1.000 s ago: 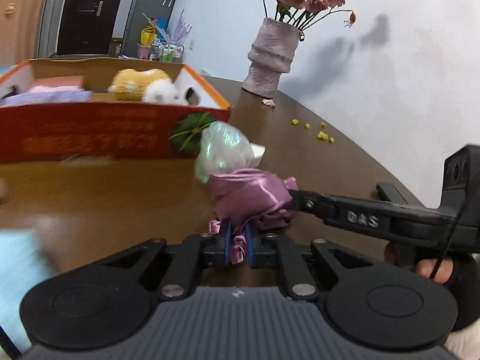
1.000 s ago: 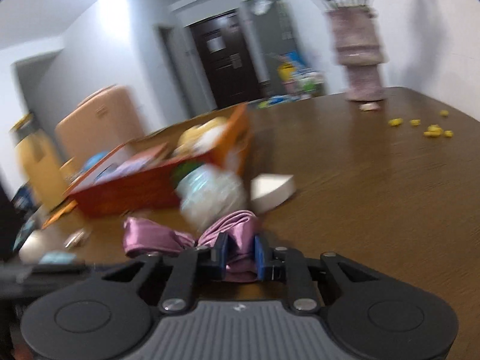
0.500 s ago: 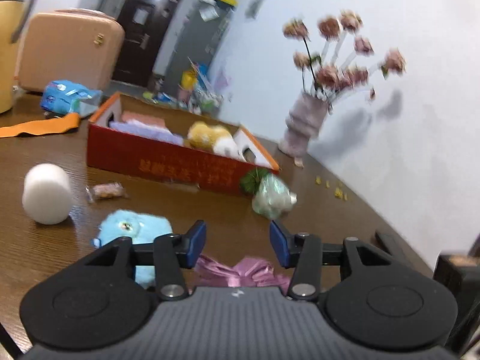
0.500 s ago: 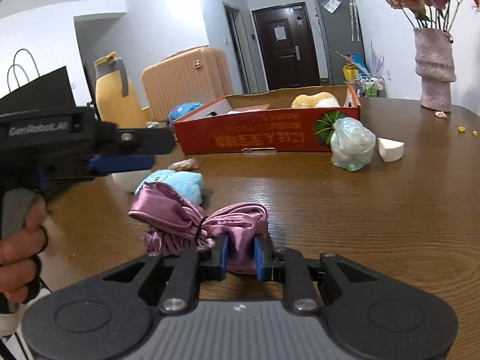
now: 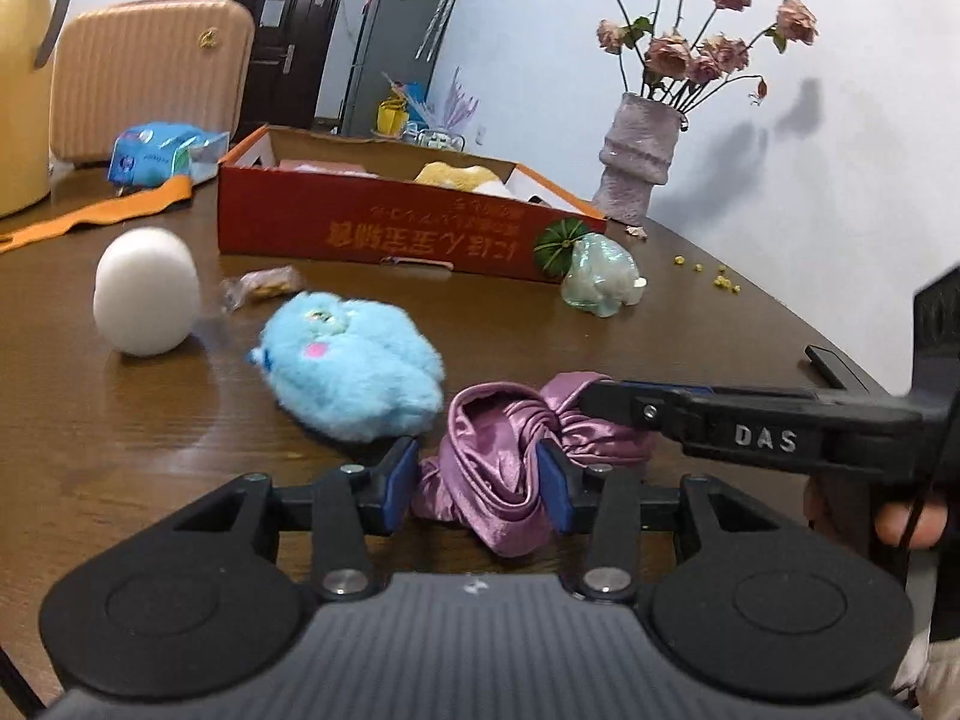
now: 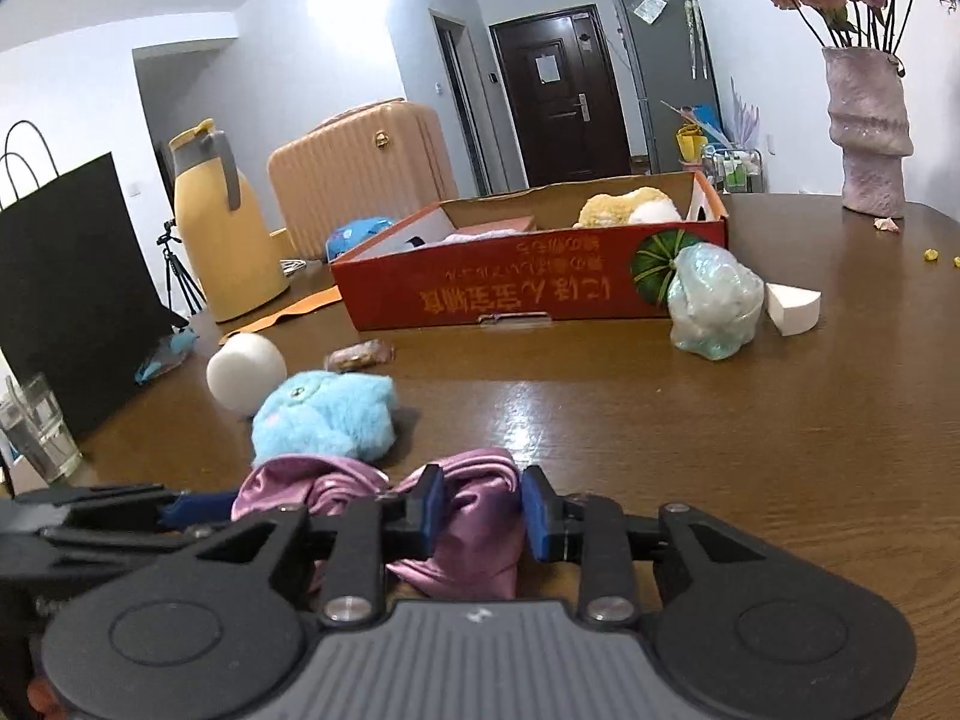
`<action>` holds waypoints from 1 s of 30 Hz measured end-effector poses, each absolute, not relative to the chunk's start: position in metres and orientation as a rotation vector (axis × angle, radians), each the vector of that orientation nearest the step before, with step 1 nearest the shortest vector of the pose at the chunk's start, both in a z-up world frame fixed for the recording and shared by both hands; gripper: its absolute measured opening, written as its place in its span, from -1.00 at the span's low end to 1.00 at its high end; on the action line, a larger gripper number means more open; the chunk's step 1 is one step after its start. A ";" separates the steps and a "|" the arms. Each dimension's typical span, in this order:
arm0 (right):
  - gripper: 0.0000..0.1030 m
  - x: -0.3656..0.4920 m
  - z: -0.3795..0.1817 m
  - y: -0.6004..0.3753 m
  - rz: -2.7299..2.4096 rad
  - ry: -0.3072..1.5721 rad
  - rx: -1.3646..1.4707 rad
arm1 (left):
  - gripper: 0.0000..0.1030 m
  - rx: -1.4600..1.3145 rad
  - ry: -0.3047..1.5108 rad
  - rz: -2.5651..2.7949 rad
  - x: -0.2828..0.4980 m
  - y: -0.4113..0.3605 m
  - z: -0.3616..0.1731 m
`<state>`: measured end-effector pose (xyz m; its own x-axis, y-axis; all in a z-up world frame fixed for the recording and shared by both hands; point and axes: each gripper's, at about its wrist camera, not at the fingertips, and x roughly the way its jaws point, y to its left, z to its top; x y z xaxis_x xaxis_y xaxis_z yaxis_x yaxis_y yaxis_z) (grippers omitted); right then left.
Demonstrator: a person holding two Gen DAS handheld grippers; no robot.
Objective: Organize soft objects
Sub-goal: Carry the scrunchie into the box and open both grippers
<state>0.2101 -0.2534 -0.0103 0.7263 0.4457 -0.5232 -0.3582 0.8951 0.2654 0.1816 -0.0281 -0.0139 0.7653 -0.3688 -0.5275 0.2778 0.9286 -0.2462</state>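
Observation:
A purple satin cloth (image 5: 498,450) (image 6: 474,516) lies bunched on the brown table (image 5: 120,438), just in front of a fluffy blue plush toy (image 5: 354,366) (image 6: 324,414). My left gripper (image 5: 477,489) is open, its blue pads standing either side of one end of the cloth. My right gripper (image 6: 483,510) (image 5: 600,399) reaches the other end from the right. Its jaws are opening, and the cloth sits loosely between them. The red cardboard box (image 5: 390,228) (image 6: 528,288) behind holds a yellow plush (image 6: 624,207).
A white foam egg (image 5: 147,291) and a snack packet (image 5: 264,285) lie left of the plush. An iridescent bag (image 6: 714,300) and a white wedge (image 6: 792,303) sit by the box's right corner. A vase (image 5: 636,162) stands far right, a glass (image 6: 36,426) and black bag (image 6: 72,288) at left.
The left gripper let go of the cloth, opened wide and drew back from the box. The right gripper carried the cloth back beside the blue plush, and its jaws have widened.

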 end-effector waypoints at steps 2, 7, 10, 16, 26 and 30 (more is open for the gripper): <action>-0.44 0.207 -0.012 -0.255 0.443 0.623 0.166 | -0.13 -0.172 0.629 -0.383 0.183 -0.025 -0.017; -0.44 0.199 -0.014 -0.258 0.453 0.652 0.192 | -0.36 -0.138 0.617 -0.414 0.181 -0.027 -0.021; -0.57 0.198 -0.016 -0.258 0.462 0.667 0.219 | -0.53 -0.143 0.612 -0.424 0.180 -0.026 -0.021; -0.66 0.200 0.022 -0.261 0.446 0.575 0.211 | -0.63 -0.204 0.520 -0.521 0.197 -0.018 0.025; -0.66 0.419 0.107 -0.226 0.371 0.457 -0.018 | -0.63 -0.270 0.618 -0.429 0.458 -0.020 0.095; -0.67 0.529 0.090 -0.204 0.347 0.576 -0.035 | -0.63 -0.267 0.734 -0.352 0.543 -0.026 0.064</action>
<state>0.5294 -0.2045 0.0900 0.7825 0.3114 -0.5392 -0.3310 0.9415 0.0635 0.5433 -0.0256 0.0637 0.6882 -0.4025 -0.6036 0.2183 0.9083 -0.3569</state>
